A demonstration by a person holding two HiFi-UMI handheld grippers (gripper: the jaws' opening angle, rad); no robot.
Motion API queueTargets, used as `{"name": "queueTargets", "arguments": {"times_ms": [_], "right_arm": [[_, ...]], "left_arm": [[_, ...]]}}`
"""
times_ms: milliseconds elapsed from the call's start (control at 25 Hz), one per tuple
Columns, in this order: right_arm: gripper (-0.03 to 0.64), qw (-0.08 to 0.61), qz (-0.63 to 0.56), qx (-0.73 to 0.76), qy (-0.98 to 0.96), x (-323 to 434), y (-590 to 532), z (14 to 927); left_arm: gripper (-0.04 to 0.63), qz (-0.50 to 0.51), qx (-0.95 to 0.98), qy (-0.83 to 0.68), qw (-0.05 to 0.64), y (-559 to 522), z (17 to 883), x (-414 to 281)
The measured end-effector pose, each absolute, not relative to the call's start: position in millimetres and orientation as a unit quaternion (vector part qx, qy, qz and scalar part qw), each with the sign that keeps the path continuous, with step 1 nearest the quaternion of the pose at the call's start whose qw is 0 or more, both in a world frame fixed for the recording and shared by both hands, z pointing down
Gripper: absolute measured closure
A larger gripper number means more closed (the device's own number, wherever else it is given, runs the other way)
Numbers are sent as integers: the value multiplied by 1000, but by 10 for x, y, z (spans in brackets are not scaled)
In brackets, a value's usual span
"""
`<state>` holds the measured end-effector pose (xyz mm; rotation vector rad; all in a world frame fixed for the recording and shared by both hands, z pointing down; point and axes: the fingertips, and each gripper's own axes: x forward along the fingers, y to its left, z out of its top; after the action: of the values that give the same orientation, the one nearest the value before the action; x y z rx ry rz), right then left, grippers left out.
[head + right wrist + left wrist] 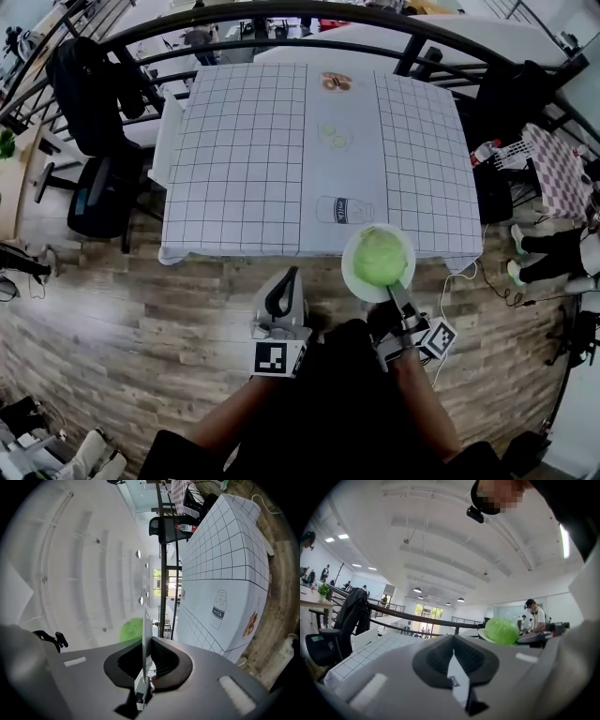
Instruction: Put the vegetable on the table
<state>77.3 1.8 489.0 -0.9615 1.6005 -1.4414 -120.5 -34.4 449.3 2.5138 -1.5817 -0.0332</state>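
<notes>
Grid-cloth table (234, 159) — rt tongs (399, 293) pinch thin white plate (349, 269) w/ round green cabbage (380, 256), lt tongs (290, 279) closed.

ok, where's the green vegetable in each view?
Head view: vegetable on the white plate, right of centre, at the near edge of the grid tablecloth.
Left gripper view: vegetable right of centre, mid-height.
Right gripper view: vegetable just left of centre, partly behind the plate's rim.
Shared landmark: that tablecloth, in all three.
</notes>
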Motion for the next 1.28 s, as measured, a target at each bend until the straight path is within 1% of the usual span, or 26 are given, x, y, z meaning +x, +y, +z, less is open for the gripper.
{"name": "queueTargets", "arguments": {"times_ms": [560,920,1040,1280], "right_arm": [[597,350,-580,-340,652,683,-357,5017],[597,329,-602,-329,649,858,-804,5178],[597,326,-605,-328,648,963,-1100,5159],[597,320,-606,-329,649,1089,-1083,5528]], "left_arm": [[586,-9,826,-557,89,-514,4494,-1226],[586,5,821,-564,86,-855,4407,-1002],[586,10,821,-566,77,-1125,4286,-928],[586,19,821,-568,55,-1028,4422,-824]]}}
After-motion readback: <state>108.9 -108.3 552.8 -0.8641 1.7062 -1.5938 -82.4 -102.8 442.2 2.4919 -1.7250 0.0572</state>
